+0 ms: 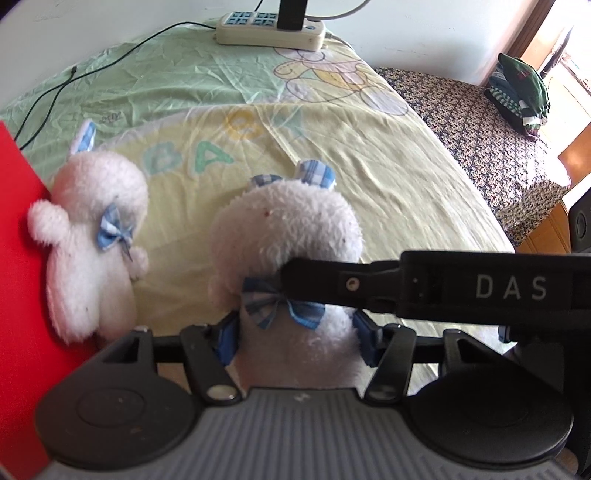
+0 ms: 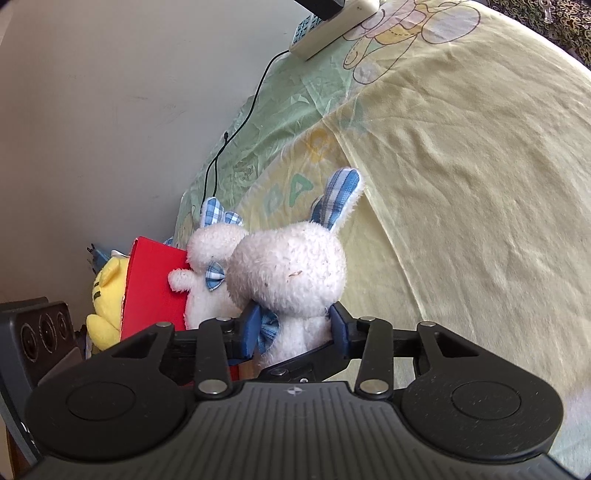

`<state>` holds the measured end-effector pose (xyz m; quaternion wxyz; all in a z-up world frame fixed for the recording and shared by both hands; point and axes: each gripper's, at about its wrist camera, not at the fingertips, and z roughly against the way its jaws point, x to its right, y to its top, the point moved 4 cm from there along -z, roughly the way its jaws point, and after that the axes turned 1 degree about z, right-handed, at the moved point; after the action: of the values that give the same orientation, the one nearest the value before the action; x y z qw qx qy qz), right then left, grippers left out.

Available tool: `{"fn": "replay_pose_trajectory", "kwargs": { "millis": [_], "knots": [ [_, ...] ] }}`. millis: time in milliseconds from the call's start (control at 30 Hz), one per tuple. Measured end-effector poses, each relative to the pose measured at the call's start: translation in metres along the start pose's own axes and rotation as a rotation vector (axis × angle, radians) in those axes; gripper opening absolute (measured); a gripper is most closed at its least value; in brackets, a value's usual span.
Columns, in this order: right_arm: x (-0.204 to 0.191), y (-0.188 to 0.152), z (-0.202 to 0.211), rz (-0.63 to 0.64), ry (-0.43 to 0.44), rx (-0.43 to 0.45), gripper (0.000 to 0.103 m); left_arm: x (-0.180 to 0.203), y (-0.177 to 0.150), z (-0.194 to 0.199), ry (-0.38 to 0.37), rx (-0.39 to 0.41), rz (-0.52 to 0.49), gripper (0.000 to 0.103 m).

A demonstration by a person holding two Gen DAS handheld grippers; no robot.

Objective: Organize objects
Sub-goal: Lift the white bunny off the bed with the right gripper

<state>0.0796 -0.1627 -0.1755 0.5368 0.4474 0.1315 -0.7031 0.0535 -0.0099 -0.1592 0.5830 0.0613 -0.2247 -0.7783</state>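
Covering most of both views, a bed (image 1: 388,177) wears a yellow and green cartoon sheet, with a patterned mattress edge (image 1: 480,122) showing beyond it on the right. A red box (image 1: 18,258) stands at the left edge of the sheet, and a yellow plush (image 2: 105,291) sits behind it against the wall. One white plush rabbit (image 1: 92,229) with a blue checked bow leans against the red box. A second white rabbit (image 1: 288,229), just beside the first, is upright on the sheet. Both tools clamp it: the left tool (image 1: 295,336) squeezes its body below the bow, and the right tool (image 2: 295,328) pinches its neck under the head, one arm of it crossing the left view in front of the toy. A white power strip (image 1: 271,31) lies at the far end of the bed, a black cable (image 1: 66,79) trailing along the green part of the sheet.
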Motion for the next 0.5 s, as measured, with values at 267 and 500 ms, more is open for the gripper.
{"fn": "replay_pose_trajectory", "kwargs": {
  "millis": [267,500],
  "knots": [
    [-0.007,-0.019,0.015,0.027,0.0,-0.004,0.043,0.011,-0.021,0.016,0.005,0.008,0.003,0.06],
    [-0.017,-0.037,0.024,0.064,0.013,-0.022,0.043,0.015,-0.042,0.033,0.028,0.027,0.019,0.06]
  ]
}}
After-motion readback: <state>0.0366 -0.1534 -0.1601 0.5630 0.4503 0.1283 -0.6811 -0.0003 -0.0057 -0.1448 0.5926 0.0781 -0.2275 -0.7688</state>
